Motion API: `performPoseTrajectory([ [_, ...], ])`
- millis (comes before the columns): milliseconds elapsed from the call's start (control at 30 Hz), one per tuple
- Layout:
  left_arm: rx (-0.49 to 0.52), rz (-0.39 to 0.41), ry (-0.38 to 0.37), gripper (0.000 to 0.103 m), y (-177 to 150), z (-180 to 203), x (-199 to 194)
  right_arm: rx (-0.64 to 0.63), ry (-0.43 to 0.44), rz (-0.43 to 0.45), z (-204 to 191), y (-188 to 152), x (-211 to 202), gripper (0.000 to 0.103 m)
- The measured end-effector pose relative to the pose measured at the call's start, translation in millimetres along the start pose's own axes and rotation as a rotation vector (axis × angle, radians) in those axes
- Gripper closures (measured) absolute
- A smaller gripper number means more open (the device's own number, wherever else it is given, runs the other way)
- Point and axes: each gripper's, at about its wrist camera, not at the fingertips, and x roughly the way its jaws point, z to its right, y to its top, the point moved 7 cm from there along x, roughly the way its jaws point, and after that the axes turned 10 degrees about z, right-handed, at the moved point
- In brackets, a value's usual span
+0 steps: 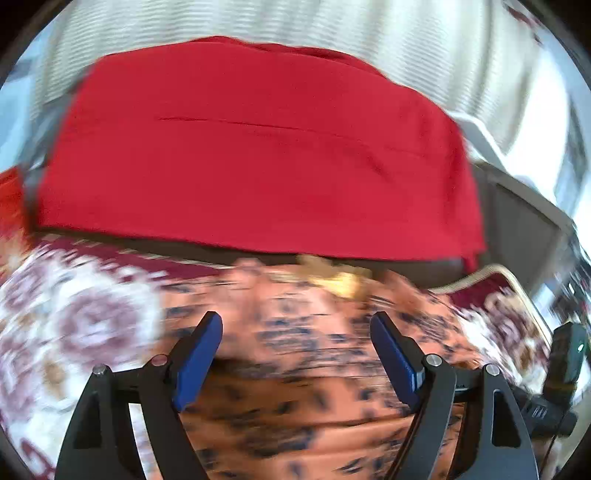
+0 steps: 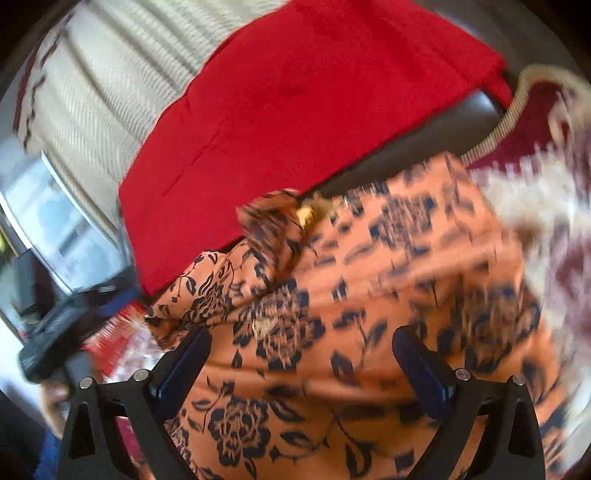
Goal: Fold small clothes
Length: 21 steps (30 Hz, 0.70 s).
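Note:
An orange garment with a dark floral print [image 1: 306,369] lies bunched on a patterned cloth, with a gold trim [image 1: 336,277] at its far edge. It also fills the right wrist view [image 2: 351,314]. My left gripper [image 1: 295,328] is open, its blue pads either side of the garment, just above it. My right gripper [image 2: 301,345] is open over the same garment, empty. Both views are motion-blurred.
A red folded cloth [image 1: 258,147] lies on a dark surface beyond the garment, also in the right wrist view [image 2: 314,99]. A white and maroon patterned cloth [image 1: 74,325] covers the near surface. A cream ribbed fabric [image 1: 332,26] lies behind. The other gripper's body [image 1: 565,365] shows at right.

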Motion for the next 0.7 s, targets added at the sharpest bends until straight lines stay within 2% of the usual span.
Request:
performPoseTrajectory([
  [67,-0.057,0.007,0.059,0.02,-4,-36,-7,-0.072,-0.018,-0.017,-18,14,13,0.003],
  [100,-0.085,-0.005,0.078,0.02,-9,-51,-11,-0.068,-0.016,-0.039,-22,19,23,0.003],
  [167,-0.164,-0.011,0.1,0.02,-22,-84,-19,0.009,0.012,-0.07,-23,27,45,0.003],
  [233,-0.203,0.007,0.123,0.02,-32,-100,-21,0.213,-0.023,-0.1,3,32,70,0.003],
  [333,-0.271,0.035,0.163,0.02,-43,-130,-26,0.491,-0.046,-0.112,39,24,84,0.003],
  [400,-0.314,0.039,0.177,0.02,-52,-143,-23,0.52,-0.048,-0.109,44,22,86,0.004],
  [467,-0.346,0.039,0.194,0.02,-61,-154,-19,0.472,-0.065,-0.132,40,23,92,0.006],
  [500,-0.353,0.036,0.204,0.02,-68,-158,-16,0.436,-0.08,-0.15,36,24,96,0.012],
  [567,-0.363,0.024,0.223,0.02,-74,-162,-15,0.389,-0.105,-0.187,30,25,107,0.034],
  [600,-0.362,0.033,0.212,0.02,-73,-161,-18,0.37,-0.122,-0.212,28,25,112,0.058],
  [633,-0.35,0.044,0.209,0.02,-70,-159,-20,0.346,-0.14,-0.256,25,21,121,0.073],
  [667,-0.332,0.056,0.214,0.02,-68,-158,-20,0.325,-0.148,-0.293,25,18,125,0.074],
  [700,-0.319,0.061,0.218,0.02,-68,-157,-22,0.292,-0.154,-0.313,21,17,129,0.086],
])
